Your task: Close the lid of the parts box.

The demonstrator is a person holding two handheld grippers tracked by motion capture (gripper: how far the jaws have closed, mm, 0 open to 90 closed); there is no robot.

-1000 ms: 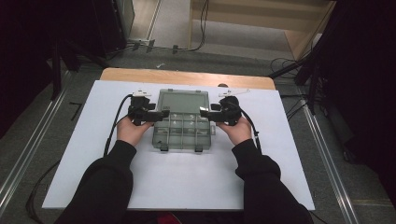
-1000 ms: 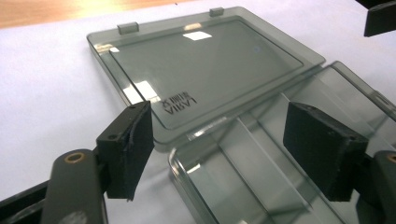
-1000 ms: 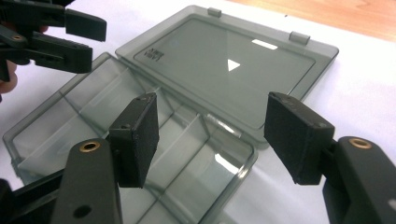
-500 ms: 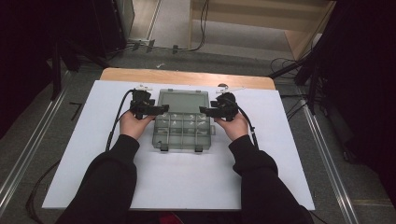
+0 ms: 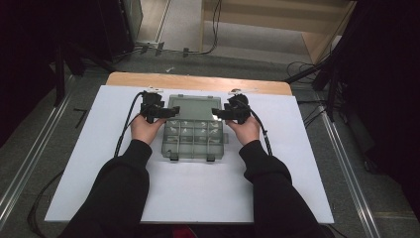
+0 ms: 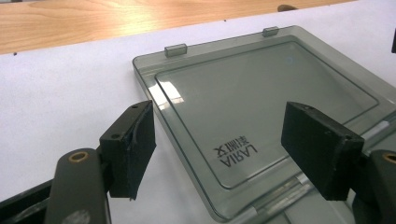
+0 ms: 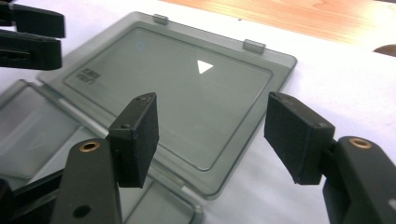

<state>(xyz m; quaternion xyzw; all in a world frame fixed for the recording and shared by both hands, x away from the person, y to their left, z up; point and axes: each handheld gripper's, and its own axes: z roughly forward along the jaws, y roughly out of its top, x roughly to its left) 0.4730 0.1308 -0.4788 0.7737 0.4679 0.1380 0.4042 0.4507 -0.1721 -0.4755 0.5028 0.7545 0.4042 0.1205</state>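
Dark room all around, with a grey floor and cables (image 5: 213,29) on it far off. On the floor stands a wood tabletop (image 5: 198,82) with a big white sheet (image 5: 198,198) laid over it.

In the middle of the sheet lies a smoky clear plastic box (image 5: 194,141), open flat. Its lid (image 5: 193,108) is folded back to the far side, and the part with little compartments is nearer. The box looks light, hard and smooth, so it may slip. Thin plastic like that could crack if squeezed hard. The lid's side edges look like good places to hold.

The left tool (image 6: 219,154) is at the lid's left corner, jaws wide apart, holding nothing. The right tool (image 7: 210,140) is at the lid's right corner, jaws apart too, with nothing between them.
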